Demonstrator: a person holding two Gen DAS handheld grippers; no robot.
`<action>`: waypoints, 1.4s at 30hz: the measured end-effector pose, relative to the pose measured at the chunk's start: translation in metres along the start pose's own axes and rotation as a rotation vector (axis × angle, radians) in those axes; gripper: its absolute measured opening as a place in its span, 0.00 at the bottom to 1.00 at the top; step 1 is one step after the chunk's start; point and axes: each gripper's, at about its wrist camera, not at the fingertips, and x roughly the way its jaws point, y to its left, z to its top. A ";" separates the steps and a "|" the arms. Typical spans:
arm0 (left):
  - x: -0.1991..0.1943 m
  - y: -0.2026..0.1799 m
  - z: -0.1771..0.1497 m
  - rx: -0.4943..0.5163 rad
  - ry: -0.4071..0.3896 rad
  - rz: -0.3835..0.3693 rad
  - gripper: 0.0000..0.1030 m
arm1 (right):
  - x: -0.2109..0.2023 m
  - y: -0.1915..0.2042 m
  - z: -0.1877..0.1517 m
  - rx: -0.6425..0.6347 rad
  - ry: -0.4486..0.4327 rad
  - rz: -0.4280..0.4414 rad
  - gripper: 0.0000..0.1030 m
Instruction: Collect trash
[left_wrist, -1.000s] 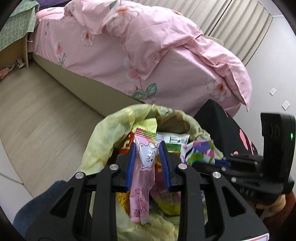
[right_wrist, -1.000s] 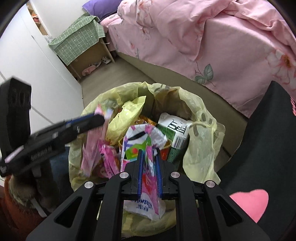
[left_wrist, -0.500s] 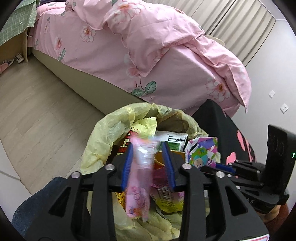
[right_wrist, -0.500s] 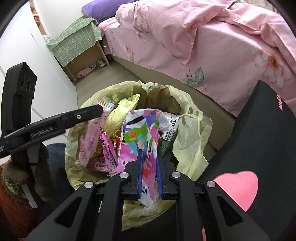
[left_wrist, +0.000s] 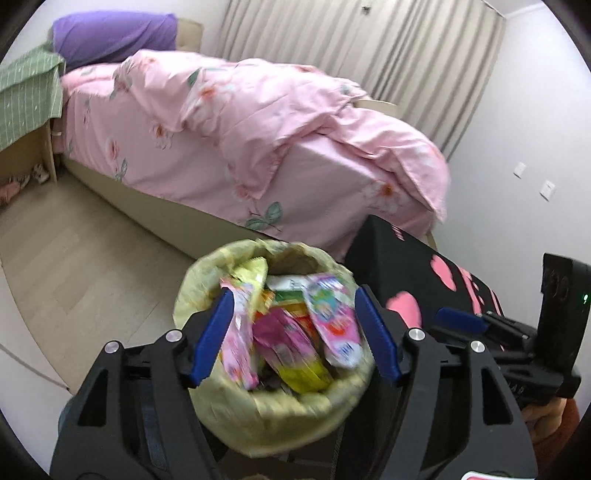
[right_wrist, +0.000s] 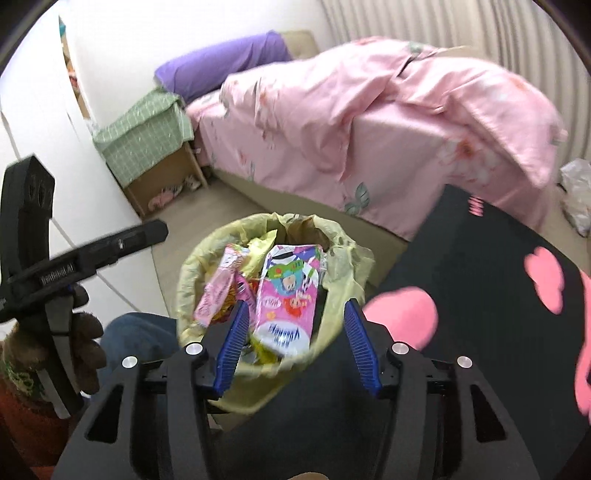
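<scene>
Hovering above the bin (left_wrist: 266, 410), at about 6 o'clock in both wrist views, with the left gripper (left_wrist: 291, 334) spread wide and gripping nothing. Matching that on the other side: the right gripper (right_wrist: 293, 345) also gaping, blue pads well apart and nothing between them. Sitting loose on top of the heap inside the yellow liner (right_wrist: 192, 273): a pale pink wrapper (left_wrist: 236, 339) at 9 o'clock of the bin mouth, a bright pouch (right_wrist: 288, 299) at 1 o'clock, other packets packed between and beneath. Judging the wrappers as very light, thin and crinkly, limp rather than stiff, probably slick on the printed film, so likely folding or sliding under a careless pinch. Pinching best across a flat sealed end or a crimped edge, where the film is doubled, not at the puffy middle. Treating the liner as soft and easily snagged, so keeping pads clear of its rim. Standing just beside the bin at 3 o'clock: a black surface with pink hearts (right_wrist: 399, 317). Lying beyond at 12 o'clock: a bed (left_wrist: 258, 122) under a pink quilt.
</scene>
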 end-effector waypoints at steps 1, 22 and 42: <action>-0.009 -0.008 -0.006 0.012 -0.002 -0.003 0.63 | -0.020 0.002 -0.011 0.008 -0.025 -0.029 0.50; -0.128 -0.097 -0.110 0.293 -0.023 0.141 0.63 | -0.186 0.077 -0.158 0.108 -0.208 -0.347 0.58; -0.151 -0.092 -0.113 0.274 -0.062 0.143 0.63 | -0.200 0.097 -0.168 0.113 -0.231 -0.354 0.58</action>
